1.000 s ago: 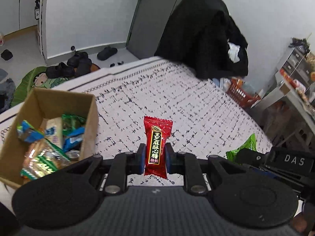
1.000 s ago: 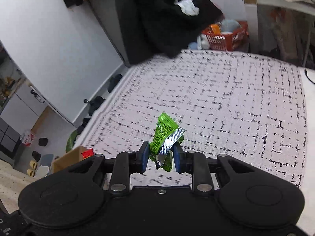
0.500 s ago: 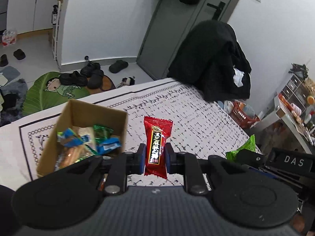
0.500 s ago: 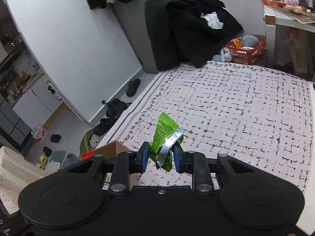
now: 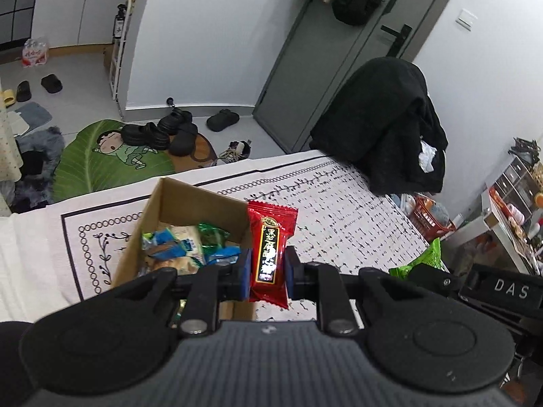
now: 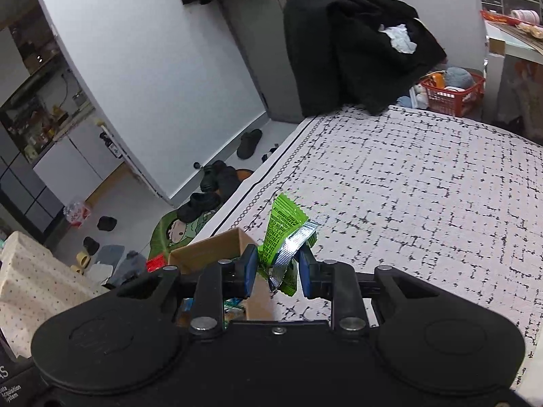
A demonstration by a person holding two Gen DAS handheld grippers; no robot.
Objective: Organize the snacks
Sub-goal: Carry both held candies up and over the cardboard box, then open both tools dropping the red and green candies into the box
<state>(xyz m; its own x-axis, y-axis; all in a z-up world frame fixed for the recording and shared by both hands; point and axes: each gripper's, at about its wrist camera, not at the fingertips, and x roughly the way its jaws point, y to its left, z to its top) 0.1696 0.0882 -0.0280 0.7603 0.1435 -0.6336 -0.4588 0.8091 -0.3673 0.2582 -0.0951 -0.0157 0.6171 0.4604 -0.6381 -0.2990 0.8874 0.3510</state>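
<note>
lived-in home, shoes (image 5: 163,134) by door (image 5: 315,68), cartoon floor mat (image 5: 112,162), kitchen cabinets (image 5: 68,10)

I see my left gripper (image 5: 266,273) clamped on a red candy packet (image 5: 270,251), held upright just beside the right wall of the open cardboard box (image 5: 190,200). Wrapped snacks (image 5: 185,244) fill the box, which sits on the patterned cloth (image 5: 342,217).

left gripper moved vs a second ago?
Yes. The left gripper, shut on the red candy, has come closer to the cardboard box, which now sits directly ahead instead of far left.
</note>
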